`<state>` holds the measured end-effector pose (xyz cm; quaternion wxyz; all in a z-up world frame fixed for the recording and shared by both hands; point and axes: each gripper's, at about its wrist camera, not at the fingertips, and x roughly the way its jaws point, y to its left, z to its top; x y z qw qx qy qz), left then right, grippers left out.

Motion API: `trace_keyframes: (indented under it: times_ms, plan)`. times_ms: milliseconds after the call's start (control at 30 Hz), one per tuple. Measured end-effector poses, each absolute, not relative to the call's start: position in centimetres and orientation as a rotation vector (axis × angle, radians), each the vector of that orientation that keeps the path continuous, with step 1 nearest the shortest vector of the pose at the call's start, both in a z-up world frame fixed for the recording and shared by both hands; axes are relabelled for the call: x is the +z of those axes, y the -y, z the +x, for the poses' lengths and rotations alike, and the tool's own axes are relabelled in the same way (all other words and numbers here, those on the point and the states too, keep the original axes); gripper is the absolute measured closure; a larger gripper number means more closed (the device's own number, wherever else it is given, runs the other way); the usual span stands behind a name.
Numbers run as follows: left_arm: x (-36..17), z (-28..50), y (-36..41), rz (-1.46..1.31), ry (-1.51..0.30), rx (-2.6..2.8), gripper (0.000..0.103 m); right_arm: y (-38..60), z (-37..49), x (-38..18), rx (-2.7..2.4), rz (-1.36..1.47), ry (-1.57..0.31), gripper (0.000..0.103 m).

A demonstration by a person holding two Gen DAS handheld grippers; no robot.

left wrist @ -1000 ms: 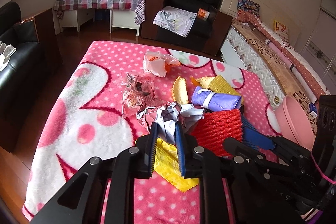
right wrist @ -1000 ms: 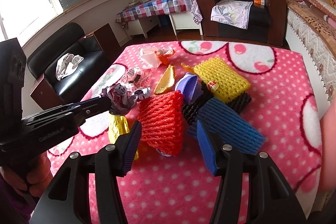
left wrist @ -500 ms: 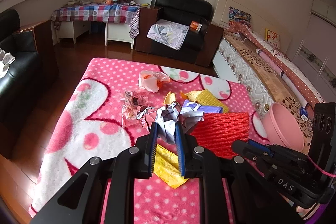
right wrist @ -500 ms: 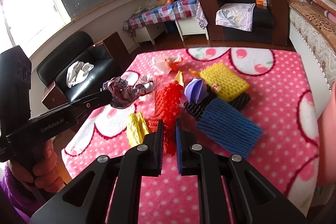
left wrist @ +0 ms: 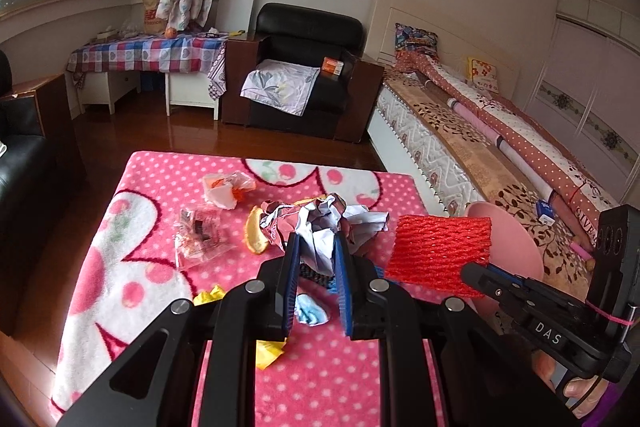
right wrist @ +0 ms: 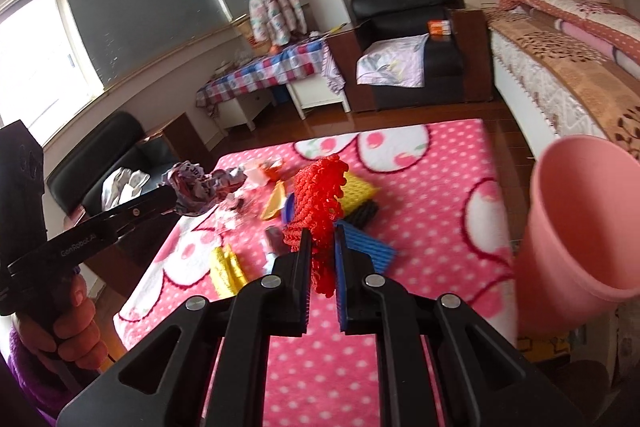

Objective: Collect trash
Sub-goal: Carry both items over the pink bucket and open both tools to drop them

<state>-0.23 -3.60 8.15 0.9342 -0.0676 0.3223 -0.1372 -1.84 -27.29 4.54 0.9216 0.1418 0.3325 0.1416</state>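
Observation:
My left gripper [left wrist: 316, 247] is shut on a crumpled wad of paper [left wrist: 324, 227] and holds it in the air above the pink blanket [left wrist: 320, 379]. The same wad of paper [right wrist: 192, 183] shows at the left of the right wrist view. My right gripper [right wrist: 322, 239] is shut on a red foam fruit net [right wrist: 316, 195], lifted off the blanket; in the left wrist view this red net [left wrist: 440, 251] hangs at the right. A pink bin [right wrist: 580, 223] stands at the blanket's right edge, beside the red net.
On the blanket [right wrist: 420, 211] lie a yellow foam net [right wrist: 360, 189], a blue net [right wrist: 366, 251], a black net [right wrist: 364, 213], yellow wrappers [right wrist: 226, 269], an orange peel [left wrist: 256, 235], clear wrappers [left wrist: 200, 235] and a plastic bag [left wrist: 224, 189]. A bed [left wrist: 500, 131] lies right; armchairs stand behind.
The right gripper shut on the red net and lifted it off the blanket toward the right. The left gripper rose with the paper wad, uncovering litter beneath.

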Motion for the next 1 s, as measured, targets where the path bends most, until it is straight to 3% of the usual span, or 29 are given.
trace_keyframes:
  times_ms: [533, 1000]
  plan:
    - [10.0, 1.9, 19.8, -0.063, -0.665, -0.584, 0.087, 41.0, -4.8, 4.9, -0.152, 0.338, -0.630, 0.092]
    - [4.5, 5.7, 32.5, -0.014, -0.861, -0.717, 0.087, 49.2, -2.8, 0.6, -0.243, 0.377, -0.720, 0.092]
